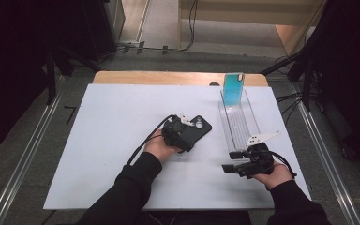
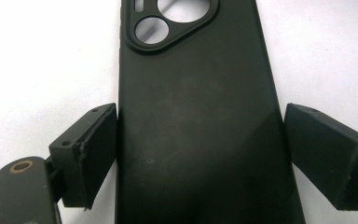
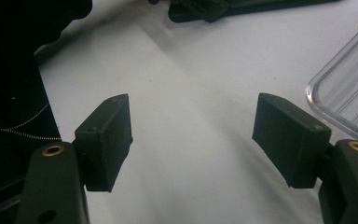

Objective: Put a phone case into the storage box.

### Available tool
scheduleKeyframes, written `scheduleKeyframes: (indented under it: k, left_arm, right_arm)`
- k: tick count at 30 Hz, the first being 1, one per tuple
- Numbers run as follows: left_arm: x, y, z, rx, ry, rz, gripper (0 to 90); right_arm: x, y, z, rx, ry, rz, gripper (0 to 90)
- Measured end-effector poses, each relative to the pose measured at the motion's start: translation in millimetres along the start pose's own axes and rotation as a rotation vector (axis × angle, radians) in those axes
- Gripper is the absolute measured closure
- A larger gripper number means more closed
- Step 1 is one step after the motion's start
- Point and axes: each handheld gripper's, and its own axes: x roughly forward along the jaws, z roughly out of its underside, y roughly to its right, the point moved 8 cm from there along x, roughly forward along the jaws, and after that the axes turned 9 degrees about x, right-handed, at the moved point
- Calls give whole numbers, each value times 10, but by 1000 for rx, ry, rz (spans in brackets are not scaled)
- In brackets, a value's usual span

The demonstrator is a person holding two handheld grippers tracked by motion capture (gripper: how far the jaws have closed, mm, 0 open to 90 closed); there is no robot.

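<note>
On a white board [image 1: 122, 140] laid over a wooden table [image 1: 168, 77], a person in black sleeves works two hand-held grippers, with grey floor, cables and dark stands around it. Toward the right edge lies a long clear plastic tray [image 1: 240, 123], and a teal phone case [image 1: 233, 89] stands upright at its far end. Near the middle a black phone case [image 1: 200, 129] lies flat, its camera cut-out pointing away from the person. The left gripper [image 2: 200, 154] straddles this case: its left pad [image 2: 100, 149] sits against the case's edge, while the right pad [image 2: 317, 154] stands just clear, so the case is not yet clamped. The right gripper [image 3: 193, 140] hovers released over bare board just beside the tray's near end, with nothing between its pads. No writing is legible.
</note>
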Motion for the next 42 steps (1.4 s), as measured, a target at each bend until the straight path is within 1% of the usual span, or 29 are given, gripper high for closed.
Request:
scheduleKeyframes:
  k: [3, 7, 9, 10, 12, 14, 15, 18, 20, 22, 23, 25, 26, 28, 31, 32, 36, 38, 42]
  left_arm:
    - [-4, -4, -5, -10, 0, -1, 150]
    - [-15, -18, -3, -13, 1, -1, 166]
    - [-16, -19, -2, -15, 4, -1, 169]
    - [-18, -22, -6, -24, 10, 5, 170]
    - [-28, -32, -10, -26, 14, 7, 171]
    - [-56, -47, -29, -36, 29, 11, 171]
    - [-70, -47, -39, -44, 38, 21, 171]
    - [-159, -81, -62, -56, 53, 32, 171]
    - [-227, -105, -71, -56, 62, 30, 171]
    - [-302, -120, -78, -72, 73, 33, 170]
    - [-342, -125, -80, -69, 77, 35, 170]
    - [-441, -146, -75, -67, 80, 30, 169]
    - [-484, -152, -81, -81, 94, 32, 169]
    - [-563, -161, -78, -87, 104, 40, 168]
    - [-677, -125, -61, -76, 106, 32, 168]
    - [-700, -115, -51, -74, 105, 38, 168]
    - [-810, -56, -3, -103, 123, 63, 169]
    - [-856, -26, 28, -109, 135, 68, 168]
    - [-913, 47, 82, -139, 159, 74, 168]
  right_arm:
    - [0, -6, -3, -4, 4, -3, 262]
    - [-13, -23, -16, -9, 15, -17, 258]
    - [-20, -39, -32, -15, 30, -24, 254]
    - [-26, -50, -40, -18, 36, -31, 254]
    - [-36, -63, -55, -21, 46, -37, 242]
    - [-42, -73, -71, -24, 58, -44, 222]
    - [-46, -80, -83, -28, 67, -49, 207]
    - [-58, -114, -108, -39, 81, -65, 190]
    - [-70, -142, -124, -36, 87, -74, 189]
    - [-76, -153, -140, -26, 88, -63, 189]
    - [-78, -155, -146, -26, 89, -57, 189]
    - [-83, -164, -156, -12, 92, -61, 189]
    - [-85, -167, -161, -1, 93, -61, 190]
    - [-93, -178, -177, 12, 100, -66, 190]
    - [-100, -200, -210, 15, 115, -63, 190]
    - [-100, -218, -224, 18, 121, -65, 190]
    - [-82, -262, -255, 27, 123, -59, 190]
    - [-71, -282, -273, 33, 126, -60, 190]
    - [-61, -330, -327, 44, 137, -65, 190]
